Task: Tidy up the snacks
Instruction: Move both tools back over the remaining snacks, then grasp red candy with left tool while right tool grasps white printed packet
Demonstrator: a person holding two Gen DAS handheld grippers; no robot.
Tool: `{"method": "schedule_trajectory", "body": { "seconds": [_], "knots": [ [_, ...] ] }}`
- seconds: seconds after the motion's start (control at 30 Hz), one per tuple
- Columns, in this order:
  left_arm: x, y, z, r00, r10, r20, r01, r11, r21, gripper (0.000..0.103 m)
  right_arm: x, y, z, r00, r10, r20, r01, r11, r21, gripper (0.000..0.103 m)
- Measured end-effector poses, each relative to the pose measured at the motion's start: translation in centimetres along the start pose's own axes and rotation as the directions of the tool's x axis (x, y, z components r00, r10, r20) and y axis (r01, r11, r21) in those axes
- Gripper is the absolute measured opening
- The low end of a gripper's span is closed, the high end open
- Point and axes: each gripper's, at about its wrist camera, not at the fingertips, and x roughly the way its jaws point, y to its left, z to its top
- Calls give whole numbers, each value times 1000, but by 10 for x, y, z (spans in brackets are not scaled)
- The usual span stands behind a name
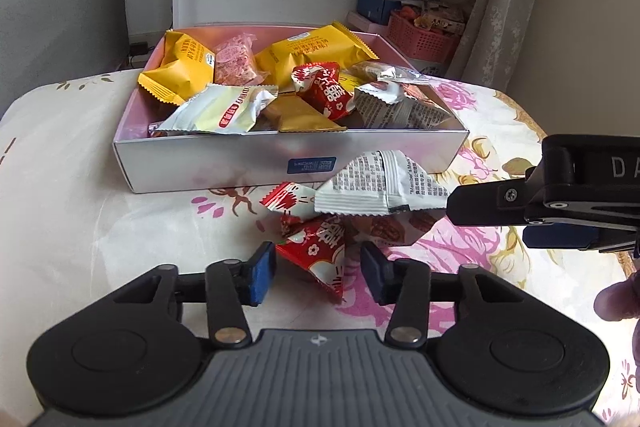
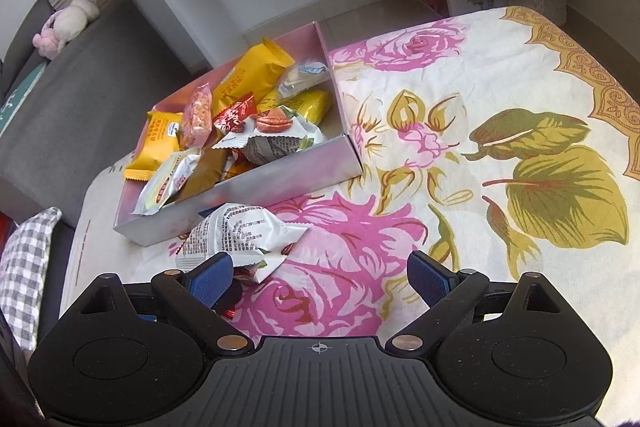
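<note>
- Covering the table, we see a floral cloth (image 2: 500,99).
- Our box (image 1: 224,159) sits on it, filled with snacks (image 1: 280,83).
- Our white pack (image 1: 380,187) lies just before the box, overlapping the red pack (image 1: 316,247).
- Our left gripper (image 1: 318,273) has its fingers around the red pack, left pad touching, right pad apart.
- Our right gripper (image 2: 320,277) stands wide open, holding nothing, its left finger (image 2: 210,277) at the white pack.

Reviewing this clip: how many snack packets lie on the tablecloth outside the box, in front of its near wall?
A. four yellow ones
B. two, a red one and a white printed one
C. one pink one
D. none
B: the red packet and the white printed packet lie on the tablecloth before the box; the yellow and pink packets are inside it.
</note>
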Motion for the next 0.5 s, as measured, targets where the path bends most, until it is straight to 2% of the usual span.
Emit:
{"method": "schedule_trajectory", "body": {
  "seconds": [0.07,0.23,0.5],
  "knots": [
    [2,-1,0,1000,2,-3,-2,1000,5,26,2,0,1,1000,5,-3,-5,1000,1,96],
    [-1,1,1,999,11,-33,-10,1000,6,15,5,-2,3,999,31,-7,-31,999,31,96],
    [-15,18,-4,996,60,-64,-57,998,37,12,10,6,5,997,78,1,-78,996,54,96]
  ]
}}
